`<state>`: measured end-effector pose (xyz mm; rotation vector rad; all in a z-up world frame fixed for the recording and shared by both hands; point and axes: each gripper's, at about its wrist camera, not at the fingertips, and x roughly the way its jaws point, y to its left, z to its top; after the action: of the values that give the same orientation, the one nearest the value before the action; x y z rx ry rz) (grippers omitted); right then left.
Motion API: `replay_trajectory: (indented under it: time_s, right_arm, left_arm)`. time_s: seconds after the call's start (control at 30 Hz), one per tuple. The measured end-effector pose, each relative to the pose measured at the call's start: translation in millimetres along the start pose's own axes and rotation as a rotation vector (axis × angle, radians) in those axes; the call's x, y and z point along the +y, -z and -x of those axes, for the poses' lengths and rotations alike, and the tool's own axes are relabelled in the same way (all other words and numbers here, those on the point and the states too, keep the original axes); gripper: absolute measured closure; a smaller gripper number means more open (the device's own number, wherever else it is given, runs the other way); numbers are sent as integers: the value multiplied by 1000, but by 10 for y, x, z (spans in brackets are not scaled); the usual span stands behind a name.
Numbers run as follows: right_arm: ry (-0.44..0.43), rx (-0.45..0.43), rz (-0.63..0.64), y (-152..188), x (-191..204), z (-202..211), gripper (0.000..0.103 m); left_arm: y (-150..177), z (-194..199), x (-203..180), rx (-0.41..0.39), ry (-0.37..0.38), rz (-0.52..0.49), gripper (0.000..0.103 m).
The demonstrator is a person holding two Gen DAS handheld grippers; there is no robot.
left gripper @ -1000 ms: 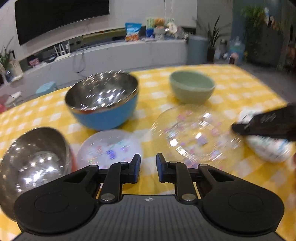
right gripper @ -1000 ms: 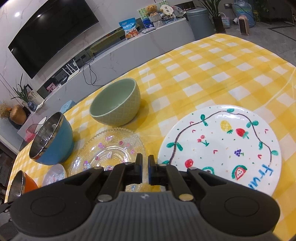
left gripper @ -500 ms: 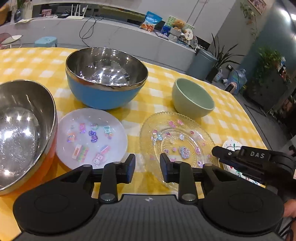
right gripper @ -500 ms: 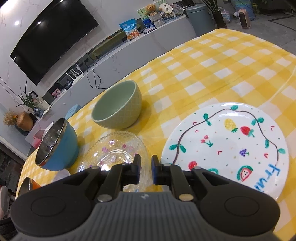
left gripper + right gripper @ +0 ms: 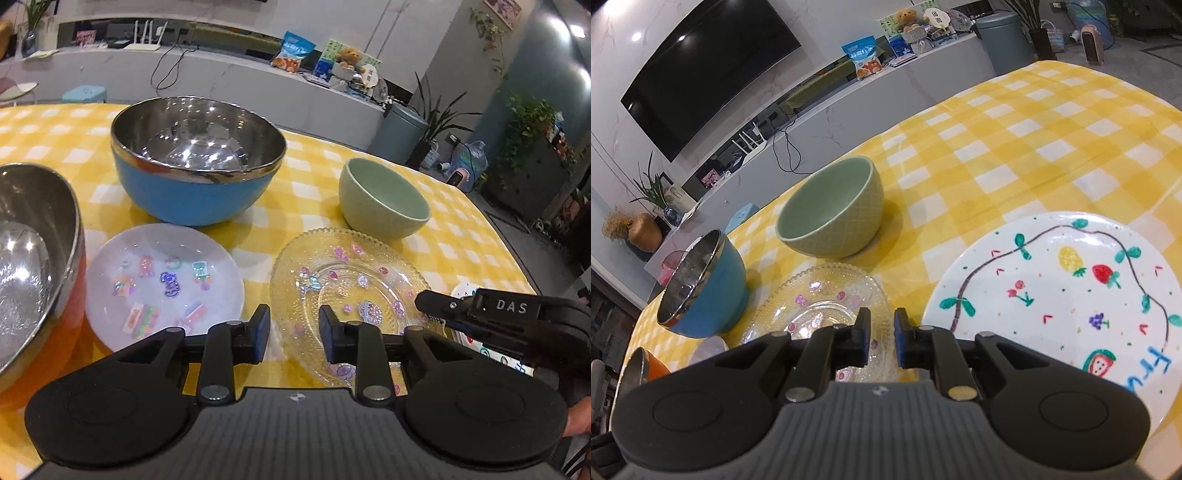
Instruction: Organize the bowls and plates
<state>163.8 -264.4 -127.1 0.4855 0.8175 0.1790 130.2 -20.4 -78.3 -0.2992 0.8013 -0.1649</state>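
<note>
On the yellow checked tablecloth stand a blue steel bowl [image 5: 195, 173], an orange steel bowl [image 5: 33, 266], a green bowl [image 5: 384, 199], a small white sticker plate [image 5: 162, 284] and a clear glass plate [image 5: 351, 291]. A white fruit plate [image 5: 1060, 291] lies at the right. My left gripper [image 5: 293, 328] is open and empty, low over the near edges of the two small plates. My right gripper [image 5: 881, 330] is open a little and empty, at the glass plate's near right rim [image 5: 820, 306]; it also shows in the left wrist view [image 5: 491, 321].
A long grey counter [image 5: 221, 81] with snack bags and a wall TV [image 5: 705, 77] lie beyond the table. A grey bin [image 5: 1001, 40] and plants stand past the far right. The table's right edge [image 5: 517, 266] drops to the floor.
My left gripper has opened wider and dropped closer to the plates. My right gripper has opened slightly and stays by the glass plate.
</note>
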Motion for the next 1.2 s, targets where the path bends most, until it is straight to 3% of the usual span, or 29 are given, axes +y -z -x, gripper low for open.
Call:
replay_trajectory:
  time_s: [0.07,0.2,0.63,1.2]
  right_arm:
    - [10,-3,11,8,10,1,93]
    - [18,-6,9,17,11,27,94]
    - [-13,31,-33,127,-18,401,96]
    - [-164,92,-5,663,376,1055,97]
  left_arm:
    - [10,5,-31,-4,-21,-26,81]
    - [1,14,-23,2,-21,-28,83]
    - [11,354,-163,-4,-28,-71,83]
    - [362,1323,11,10,-142,32,83]
